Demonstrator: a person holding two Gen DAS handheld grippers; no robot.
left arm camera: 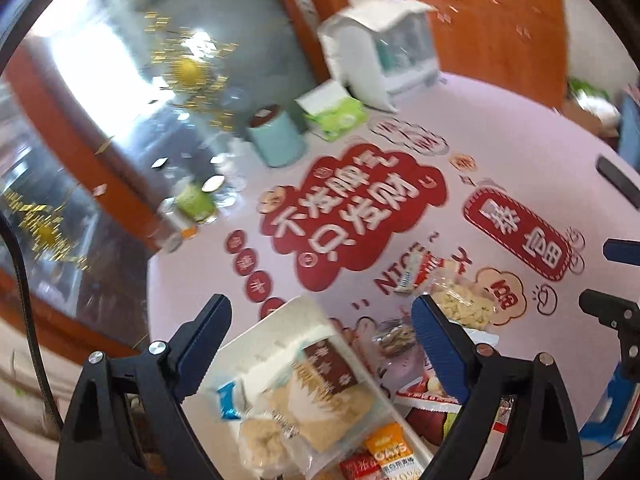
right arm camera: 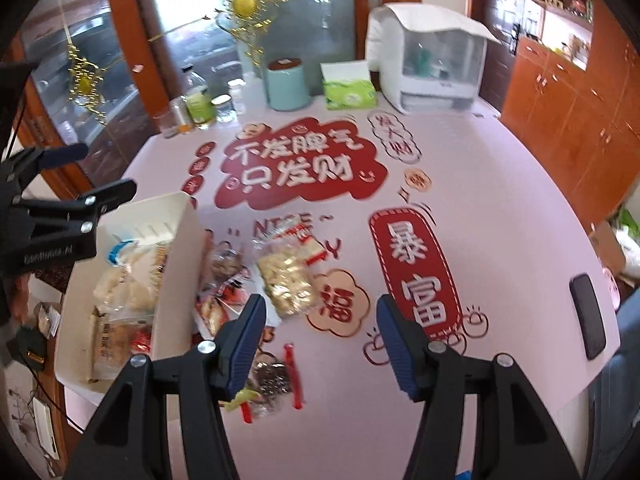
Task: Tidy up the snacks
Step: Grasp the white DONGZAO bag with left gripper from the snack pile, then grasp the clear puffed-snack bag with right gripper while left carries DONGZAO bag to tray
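Glossy printed tablecloth (right arm camera: 500,208); rectangular white bin (right arm camera: 176,280), crinkly snack packets (right arm camera: 288,284).

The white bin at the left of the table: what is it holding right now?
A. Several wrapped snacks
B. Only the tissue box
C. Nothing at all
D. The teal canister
A: the white bin already holds several wrapped snacks, such as a pale cracker pack, while more packets, like the clear bag of pale pieces, lie on the table beside it.
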